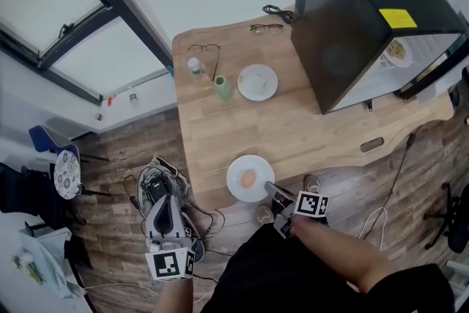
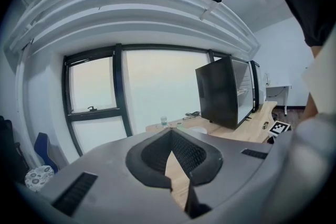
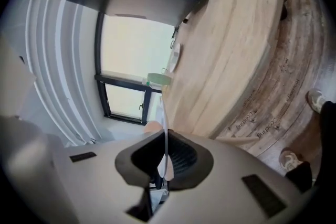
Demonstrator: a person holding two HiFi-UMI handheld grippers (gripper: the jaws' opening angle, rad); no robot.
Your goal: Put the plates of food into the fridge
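Nearly edge-on, plate (image 3: pixel 165 160) in right claw (image 1: pixel 272 192).

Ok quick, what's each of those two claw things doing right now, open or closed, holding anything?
Left gripper: closed, nothing in it.
Right gripper: closed on the rim of the near plate.

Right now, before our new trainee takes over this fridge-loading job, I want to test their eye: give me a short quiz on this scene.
1. True or false: the right gripper is shut on the rim of the white round plate holding an orange piece of food.
2. The black fridge has its door: A open, B shut, C out of view?
3. Fill in: beside the farther white plate stands a pale green ___.
Key: 1 true; 2 A; 3 cup.
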